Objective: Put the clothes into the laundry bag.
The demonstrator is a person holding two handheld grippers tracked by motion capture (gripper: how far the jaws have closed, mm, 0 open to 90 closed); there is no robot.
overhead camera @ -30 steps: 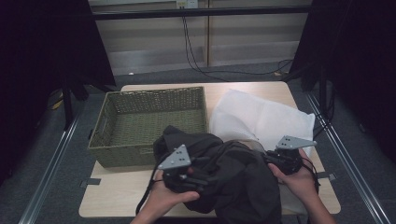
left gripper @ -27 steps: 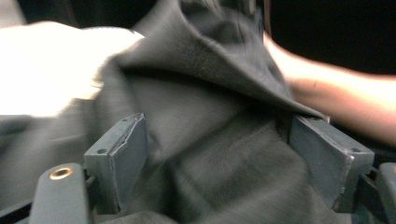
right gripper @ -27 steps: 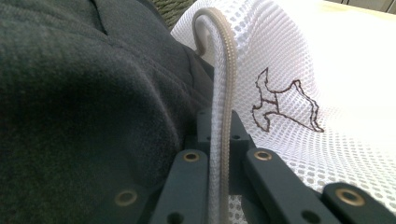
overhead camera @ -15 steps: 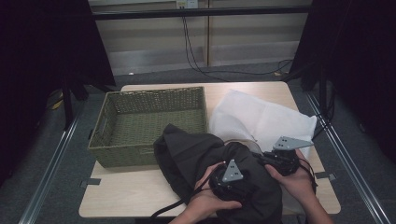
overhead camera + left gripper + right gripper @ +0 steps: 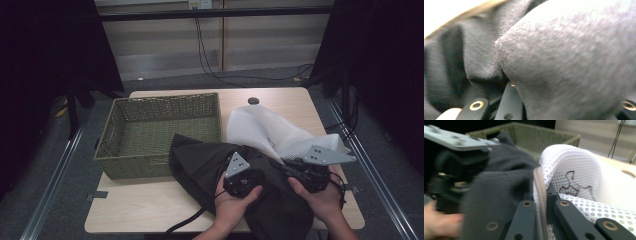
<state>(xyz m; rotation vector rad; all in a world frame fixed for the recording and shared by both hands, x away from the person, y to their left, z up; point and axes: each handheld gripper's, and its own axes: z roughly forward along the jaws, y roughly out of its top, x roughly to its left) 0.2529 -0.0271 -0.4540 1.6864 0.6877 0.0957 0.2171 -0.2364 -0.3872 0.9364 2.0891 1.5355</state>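
One pale wooden table (image 5: 150, 210) on grey floor (image 5: 50, 165), dark curtains (image 5: 45, 50) around.

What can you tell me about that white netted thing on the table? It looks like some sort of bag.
The white mesh bag lies crumpled on the table's right half, beside the wicker basket. It is soft perforated fabric with a beige zipper edge and a dark outline drawing. The right gripper is shut on its zipper edge. The dark garment overlaps its near side.

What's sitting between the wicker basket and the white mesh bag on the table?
In the high view, the dark garment fills that gap near the front; farther back, bare table separates the basket from the mesh bag.
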